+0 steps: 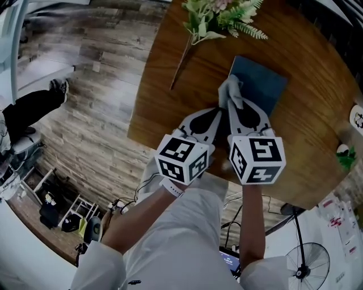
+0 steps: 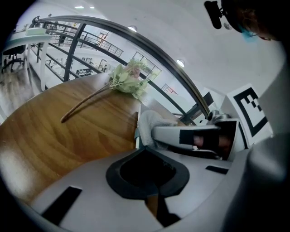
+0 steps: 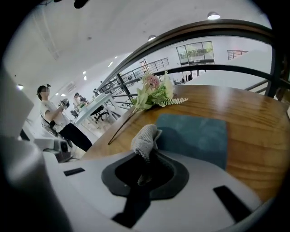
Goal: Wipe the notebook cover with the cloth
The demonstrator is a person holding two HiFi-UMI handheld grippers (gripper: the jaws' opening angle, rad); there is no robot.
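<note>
Right gripper (image 3: 147, 154): its jaws pinch the grey cloth (image 3: 145, 138).
Left gripper (image 2: 142, 147): its jaws are shut with nothing in them. It sits just beside the right one.
Notebook (image 1: 262, 84): blue, flat on the brown table (image 1: 164, 85), near the flowers (image 1: 218, 17).
Done: the cloth is picked up and hangs at the notebook's near left edge.
Left to do: I think most of the cover needs wiping.
Which way it points: it sits at a slant. Its long side seems to run from far left to near right.
</note>
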